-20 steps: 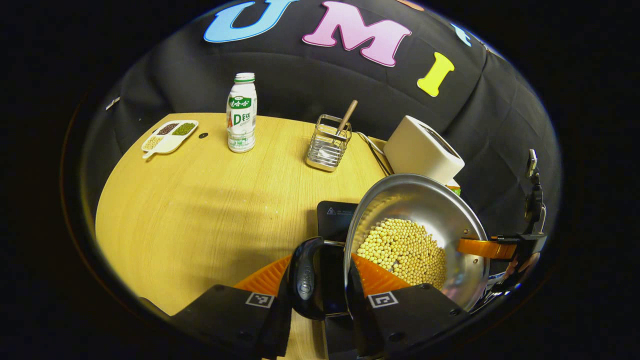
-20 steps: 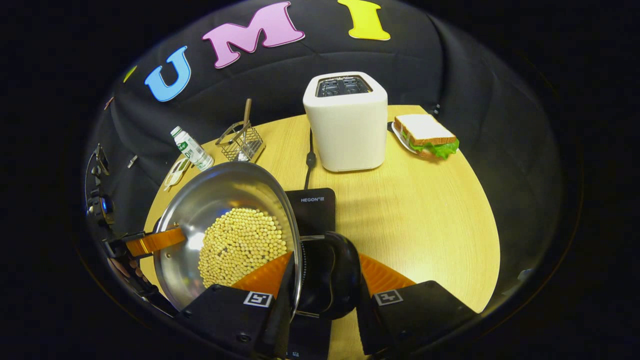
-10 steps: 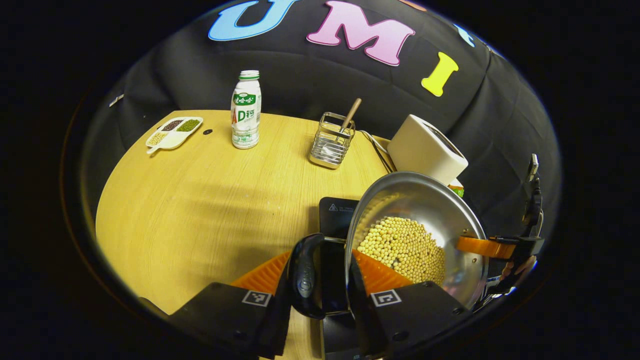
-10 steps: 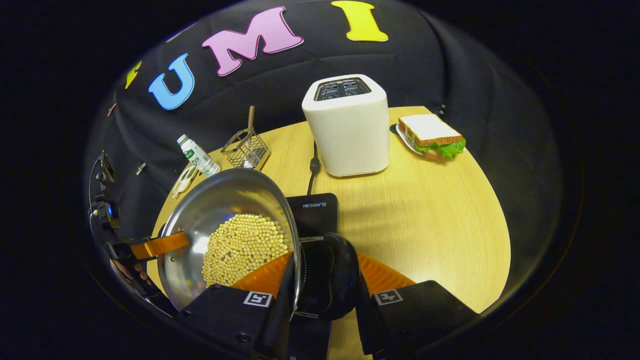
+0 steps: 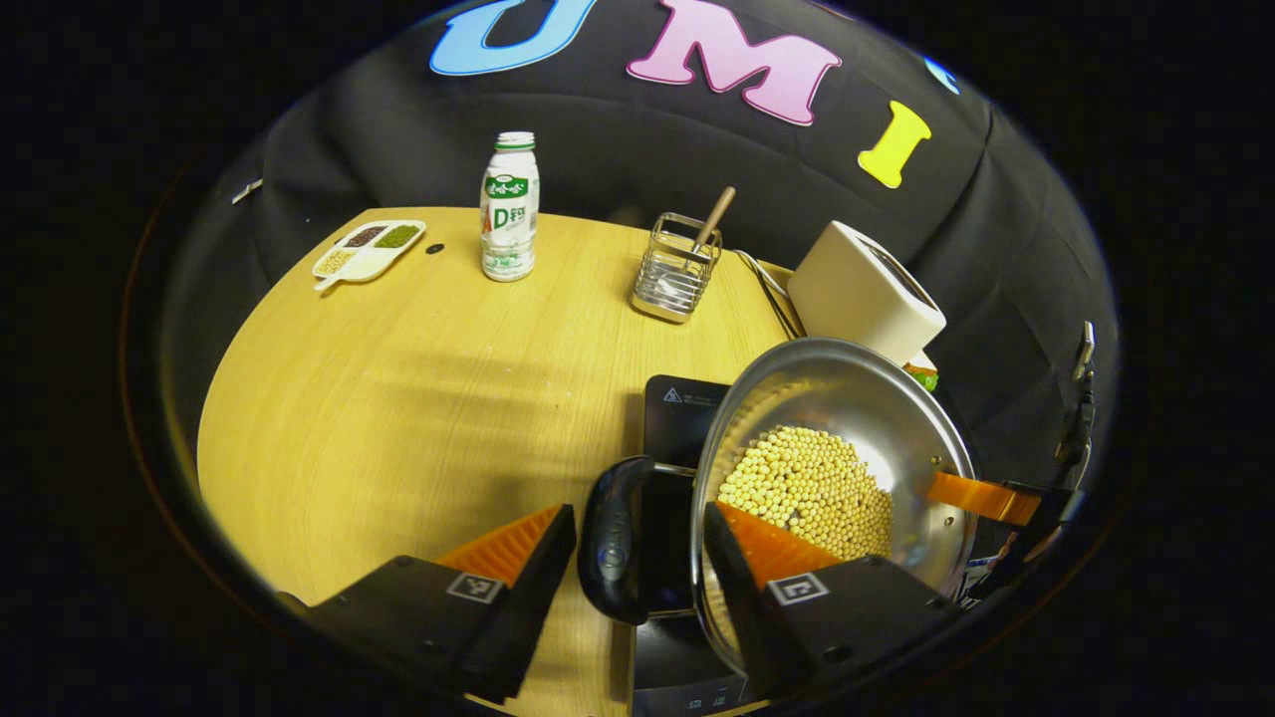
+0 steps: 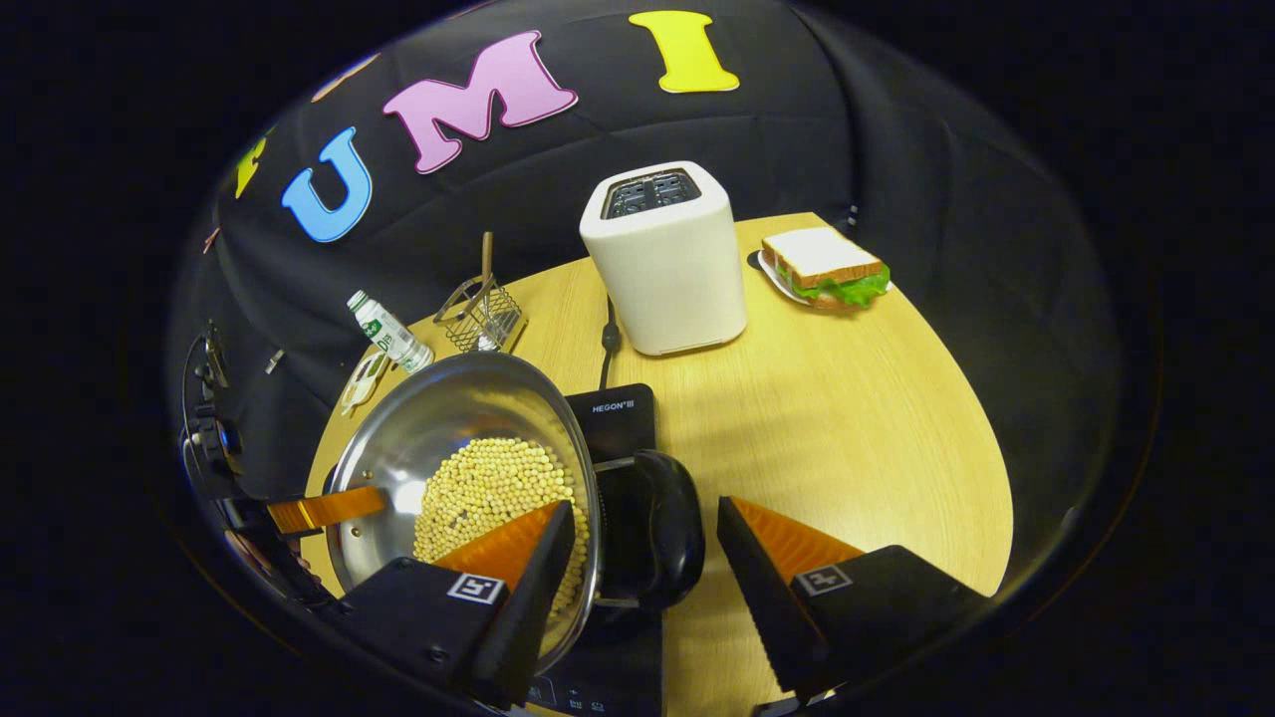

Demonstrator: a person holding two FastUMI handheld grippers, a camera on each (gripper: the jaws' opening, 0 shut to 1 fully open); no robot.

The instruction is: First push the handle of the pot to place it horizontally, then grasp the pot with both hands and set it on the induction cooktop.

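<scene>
pot [image 5: 832,468] on induction cooktop [image 6: 623,423], toaster [image 6: 662,259] behind, wire caddy [image 5: 677,269] near

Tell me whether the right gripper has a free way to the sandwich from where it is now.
Probably yes. The right gripper has its jaws open around the pot's handle; once backed off it, bare table leads to the sandwich, with the toaster off to the side.

Pot [image 6: 468,468] on induction cooktop [image 6: 620,423], toaster [image 6: 662,259] behind, sandwich [image 6: 822,266] right of toaster, bottle [image 5: 509,207] far left.
</scene>
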